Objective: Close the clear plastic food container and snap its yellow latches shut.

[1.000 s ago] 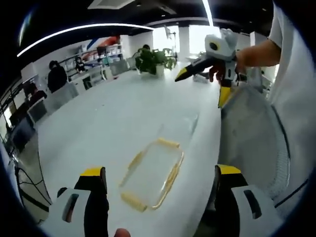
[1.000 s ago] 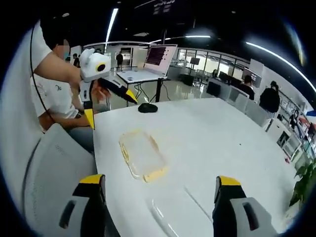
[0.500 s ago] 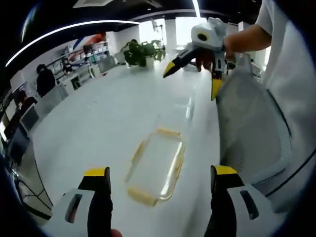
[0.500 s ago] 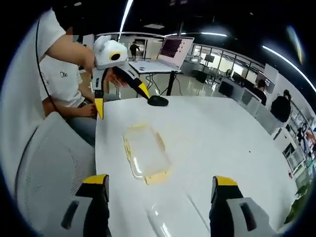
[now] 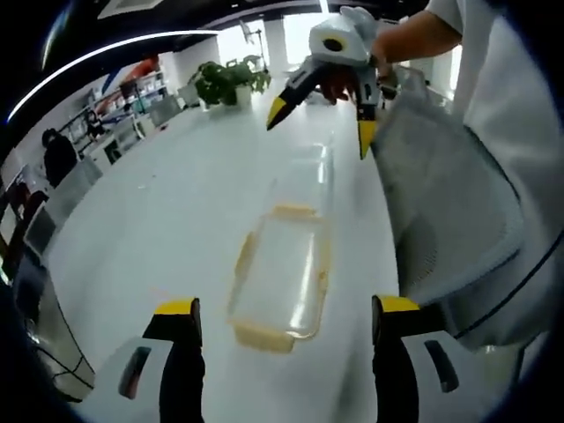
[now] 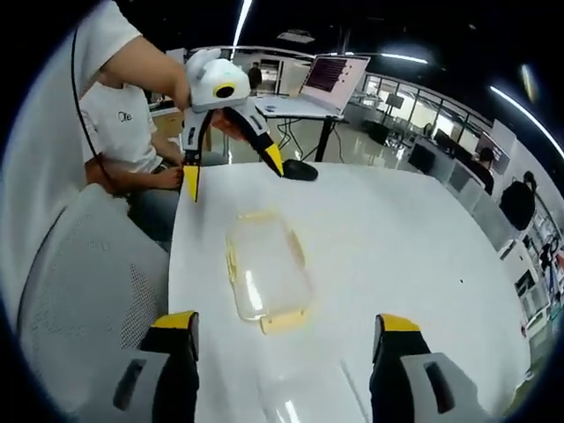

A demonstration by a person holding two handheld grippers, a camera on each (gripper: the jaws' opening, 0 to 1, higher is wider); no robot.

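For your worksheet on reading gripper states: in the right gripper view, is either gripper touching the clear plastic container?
No. The container lies alone on the white table, with the left gripper open in the air beyond it.

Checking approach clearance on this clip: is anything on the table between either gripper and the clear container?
Nothing visible. In the left gripper view, bare white table lies between the open left gripper and the container. The open right gripper sees it likewise.
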